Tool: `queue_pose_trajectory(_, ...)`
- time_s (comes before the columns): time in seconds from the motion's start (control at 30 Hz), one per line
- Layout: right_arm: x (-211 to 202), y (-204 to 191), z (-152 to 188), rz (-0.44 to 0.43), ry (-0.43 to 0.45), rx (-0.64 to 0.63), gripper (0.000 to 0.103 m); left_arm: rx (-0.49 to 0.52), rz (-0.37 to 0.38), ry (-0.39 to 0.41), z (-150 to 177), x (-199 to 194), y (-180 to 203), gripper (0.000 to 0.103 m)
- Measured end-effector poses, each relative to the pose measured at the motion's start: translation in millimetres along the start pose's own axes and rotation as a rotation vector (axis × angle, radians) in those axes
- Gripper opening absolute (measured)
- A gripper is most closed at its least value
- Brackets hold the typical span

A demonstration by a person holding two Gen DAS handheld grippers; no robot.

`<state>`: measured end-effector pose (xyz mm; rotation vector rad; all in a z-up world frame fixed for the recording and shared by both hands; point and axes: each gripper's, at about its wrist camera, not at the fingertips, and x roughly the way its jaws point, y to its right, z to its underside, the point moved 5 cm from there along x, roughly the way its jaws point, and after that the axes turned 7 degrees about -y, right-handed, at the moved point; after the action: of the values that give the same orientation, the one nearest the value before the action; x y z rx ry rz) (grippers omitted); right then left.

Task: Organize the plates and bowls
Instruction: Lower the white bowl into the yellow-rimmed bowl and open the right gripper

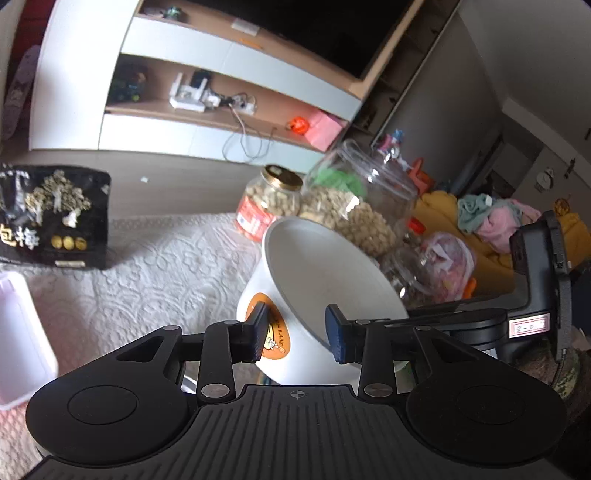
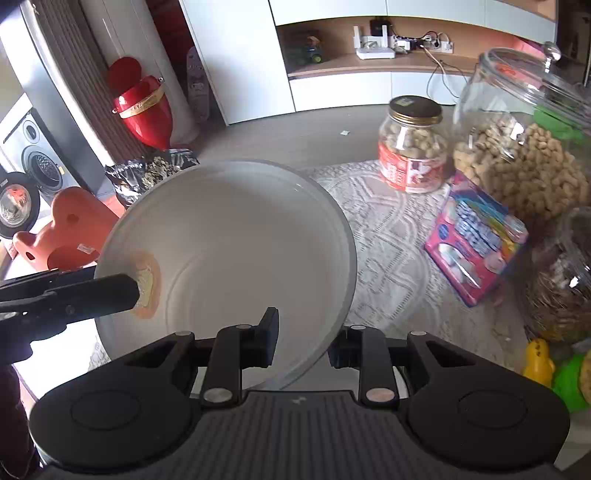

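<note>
Wall unit: a white cabinet (image 2: pixel 236 62) with wood-lined open shelves (image 2: pixel 369 61) along the far wall
Shelf contents: a white router (image 2: pixel 373 46), a power strip (image 2: pixel 439 44) with cables hanging down, a pink box (image 1: pixel 323 129)
Screen: a large dark television (image 1: pixel 325 33) above the shelves
Floor: grey-brown, bare in front of the cabinet
Tabletop: covered with a pale embossed cloth (image 1: pixel 155 266)
Left side: a grey washing machine (image 2: pixel 35 147)
Light: bright daylight
</note>
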<state>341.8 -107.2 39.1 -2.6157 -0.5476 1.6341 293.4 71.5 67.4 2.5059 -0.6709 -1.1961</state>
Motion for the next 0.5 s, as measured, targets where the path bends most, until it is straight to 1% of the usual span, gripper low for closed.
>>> queue_pose_trajectory(0.07, -1.3, 13.5, 18.8, 0.032, -0.010, 0.000, 0.026, -0.023, 0.004, -0.080, 11.1, 23.2, 2.9, 0.036)
queue_pose_trajectory(0.17, 5.2, 30.6, 39.5, 0.055, -0.027, 0.005, 0.026, -0.045, -0.005, -0.150, 24.3, 49.2, 2.1, 0.036)
queue_pose_trajectory(0.23, 10.3, 35.6, 46.9, 0.064, -0.037, 0.004, 0.027, -0.042, -0.011, -0.174, 29.0, 57.5, 4.4, 0.036)
queue_pose_trajectory(0.33, 12.2, 36.8, 51.6, 0.074, -0.041, -0.006, 0.027, -0.023, -0.010, -0.185, 32.3, 60.2, 5.5, 0.036)
queue_pose_trajectory(0.47, 11.6, 35.5, 57.2, 0.062, -0.060, -0.029, 0.032, -0.021, 0.005, -0.232, 38.3, 60.4, 1.9, 0.036)
queue_pose_trajectory(0.5, 12.3, 34.4, 58.6, 0.057, -0.069, -0.038, 0.035, -0.023, 0.011, -0.242, 39.2, 60.3, 1.7, 0.035)
